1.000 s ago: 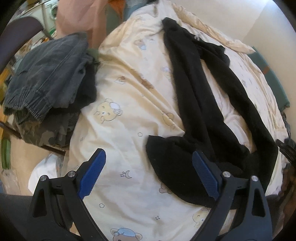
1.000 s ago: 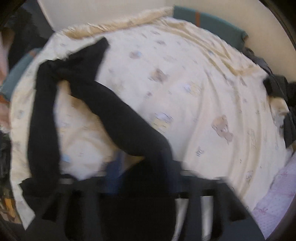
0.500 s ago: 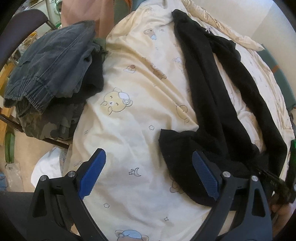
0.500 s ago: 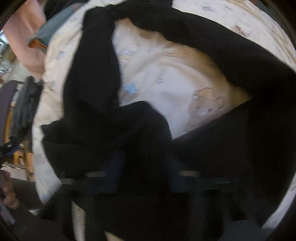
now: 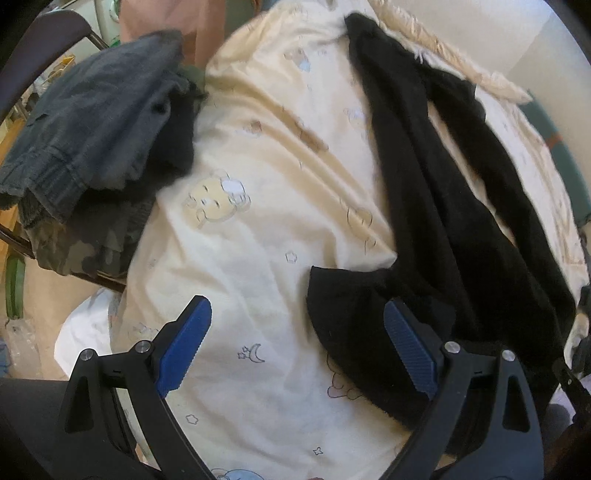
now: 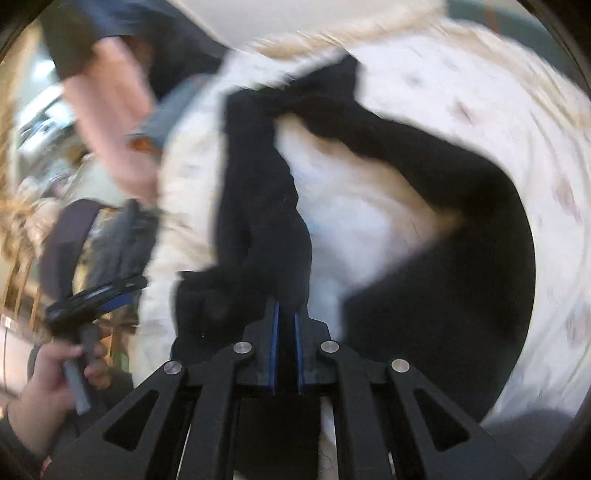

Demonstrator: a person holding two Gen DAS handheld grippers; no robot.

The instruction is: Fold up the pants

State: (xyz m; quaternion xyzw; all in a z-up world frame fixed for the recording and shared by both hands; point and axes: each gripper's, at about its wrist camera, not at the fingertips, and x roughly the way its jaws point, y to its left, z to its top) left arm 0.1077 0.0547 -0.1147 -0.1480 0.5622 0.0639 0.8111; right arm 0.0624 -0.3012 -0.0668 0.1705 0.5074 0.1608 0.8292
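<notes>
Black pants [image 5: 417, 206] lie on a cream bear-print bed cover [image 5: 240, 229], legs stretching away, waist end near me. My left gripper [image 5: 295, 347] is open and empty, hovering over the cover with its right finger beside the pants' near left corner. In the right wrist view the pants [image 6: 258, 206] are blurred. My right gripper [image 6: 285, 314] is shut on a fold of the black fabric at the waist end. The left gripper [image 6: 96, 295] shows at the left edge of that view, held by a hand.
A pile of grey and camouflage clothes [image 5: 92, 147] lies on a chair at the bed's left side. A pink garment [image 5: 177, 22] hangs at the back. A wall [image 5: 480, 33] bounds the far side of the bed.
The right gripper, shut on the pants, has swung and pulled the fabric, so its view changed a lot. The left gripper has shifted slightly over the cover, staying open.
</notes>
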